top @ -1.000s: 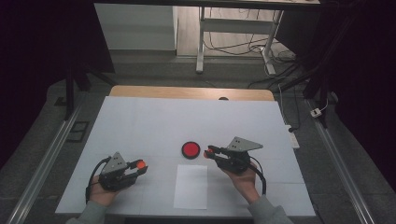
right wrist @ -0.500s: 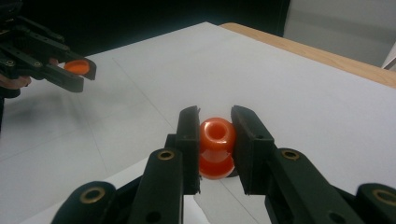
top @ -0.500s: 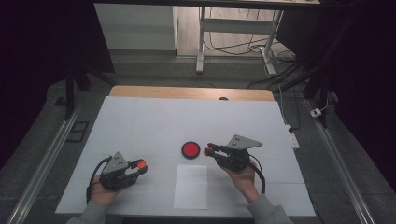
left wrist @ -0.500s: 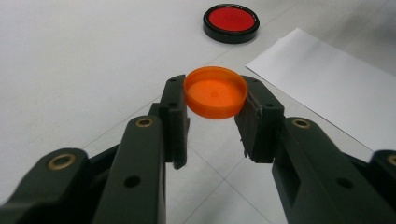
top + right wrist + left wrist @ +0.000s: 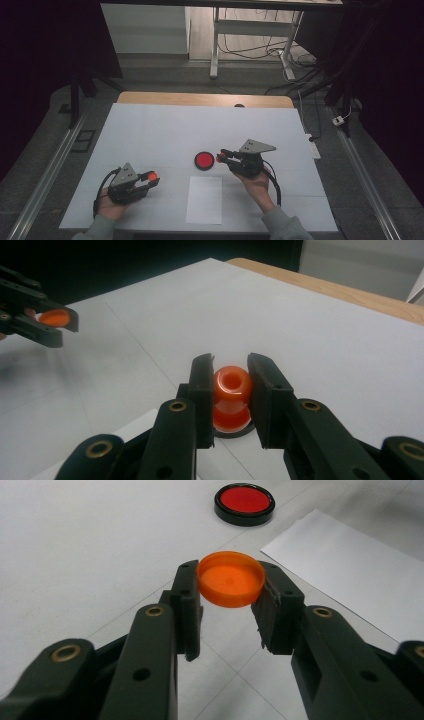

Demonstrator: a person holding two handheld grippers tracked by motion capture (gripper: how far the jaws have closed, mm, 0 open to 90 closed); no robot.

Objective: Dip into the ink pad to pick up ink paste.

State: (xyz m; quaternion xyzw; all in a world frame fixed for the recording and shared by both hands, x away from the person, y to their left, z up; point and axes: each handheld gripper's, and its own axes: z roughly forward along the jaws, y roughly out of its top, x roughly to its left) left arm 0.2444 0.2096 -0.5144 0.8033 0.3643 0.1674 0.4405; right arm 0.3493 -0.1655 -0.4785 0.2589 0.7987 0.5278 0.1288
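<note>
- Fingers of the left gripper are clamped on the rim of an orange cap, holding it level with its hollow side up and lifted off the white surface. Held that way, it looks ready to be turned over and fitted onto something.
- Next along, a sheet of white paper lies flat near the front edge, between the two hands and apart from both; it seems to mark a work spot, though I cannot tell its purpose.
- Just beyond the paper sits a round black dish with a red centre, resting on the surface within easy reach of the right hand.
- At the right, the right gripper points left toward that dish, and its fingers are closed on a small orange stopper-like piece with a hole in its top. In the right gripper view the piece hangs just above the dish, so it is probably being dipped or pressed there.
- Both hands keep their parts well apart, so joining cap and piece appears not yet done.
</note>
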